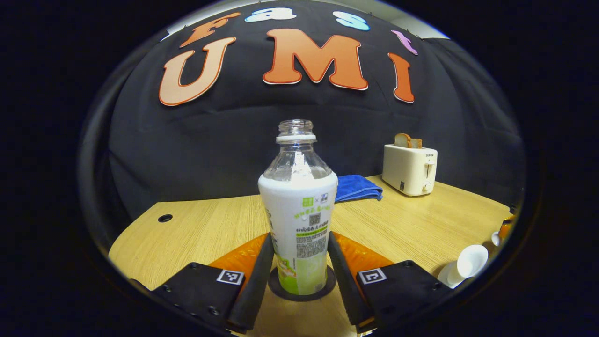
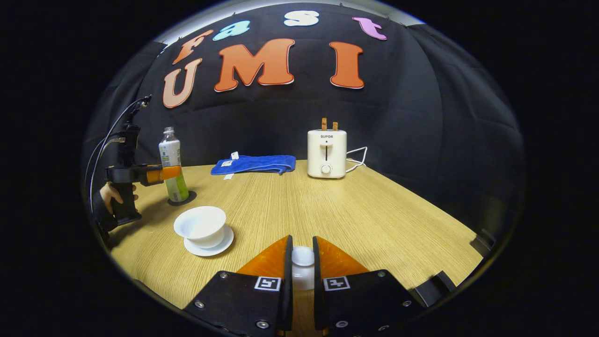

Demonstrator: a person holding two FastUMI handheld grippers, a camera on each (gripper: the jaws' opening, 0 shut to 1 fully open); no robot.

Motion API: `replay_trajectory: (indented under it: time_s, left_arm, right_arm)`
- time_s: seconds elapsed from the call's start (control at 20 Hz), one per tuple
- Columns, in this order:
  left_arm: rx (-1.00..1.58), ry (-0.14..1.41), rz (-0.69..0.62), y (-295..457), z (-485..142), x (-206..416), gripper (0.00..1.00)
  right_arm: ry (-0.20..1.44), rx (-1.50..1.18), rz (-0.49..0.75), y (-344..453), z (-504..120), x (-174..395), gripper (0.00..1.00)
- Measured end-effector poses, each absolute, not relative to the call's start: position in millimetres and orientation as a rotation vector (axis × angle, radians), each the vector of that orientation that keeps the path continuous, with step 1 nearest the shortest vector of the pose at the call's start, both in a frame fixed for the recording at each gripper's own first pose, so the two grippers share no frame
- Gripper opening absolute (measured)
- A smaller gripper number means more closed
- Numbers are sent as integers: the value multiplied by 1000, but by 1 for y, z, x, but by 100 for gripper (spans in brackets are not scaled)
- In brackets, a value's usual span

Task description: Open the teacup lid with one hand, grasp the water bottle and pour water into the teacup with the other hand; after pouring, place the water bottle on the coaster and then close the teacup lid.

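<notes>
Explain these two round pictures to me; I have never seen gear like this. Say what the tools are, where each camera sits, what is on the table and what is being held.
No robot here: a person holds a two-finger gripper in each hand, and a fisheye camera rides on each one, looking along its fingers.

In the left gripper view, the left gripper has its fingers on either side of an uncapped water bottle standing on a dark round coaster; whether they press on it I cannot tell.

In the right gripper view, the right gripper is shut on the white teacup lid. The same view shows the left gripper farther off, with the hand holding it.

On the wooden table lie the open white teacup on its saucer, a blue cloth and a toaster with bread in it.
</notes>
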State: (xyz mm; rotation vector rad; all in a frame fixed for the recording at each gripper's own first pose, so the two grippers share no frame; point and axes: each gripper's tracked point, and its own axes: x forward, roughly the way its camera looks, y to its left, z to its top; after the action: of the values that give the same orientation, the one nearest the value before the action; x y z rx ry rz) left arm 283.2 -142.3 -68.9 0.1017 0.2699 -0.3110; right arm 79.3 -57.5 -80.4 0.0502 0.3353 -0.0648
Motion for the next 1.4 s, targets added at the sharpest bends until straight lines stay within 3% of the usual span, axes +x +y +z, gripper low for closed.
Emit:
replay_trajectory:
  time_s: [0.3,0.4,0.6,0.8,0.95,1.2,1.4]
  left_arm:
    - [78,294,-320,-136,-81,269,85]
    - [74,291,-321,-131,-83,257,100]
    - [44,224,-289,-109,-73,221,99]
    - [117,124,-147,-56,-57,192,100]
    - [34,39,-109,-32,-41,170,100]
    - [53,49,-68,-15,-42,153,100]
    - [52,58,-27,-4,-42,150,100]
  right_arm:
    - [337,54,-80,-60,-80,79,19]
    - [339,52,-87,-62,-81,79,19]
    - [349,51,-108,-65,-82,81,19]
    - [369,53,-105,-54,-83,89,18]
    - [313,20,-69,-29,-54,94,18]
    - [217,5,2,16,-7,110,18]
    - [214,-2,79,55,-13,123,18]
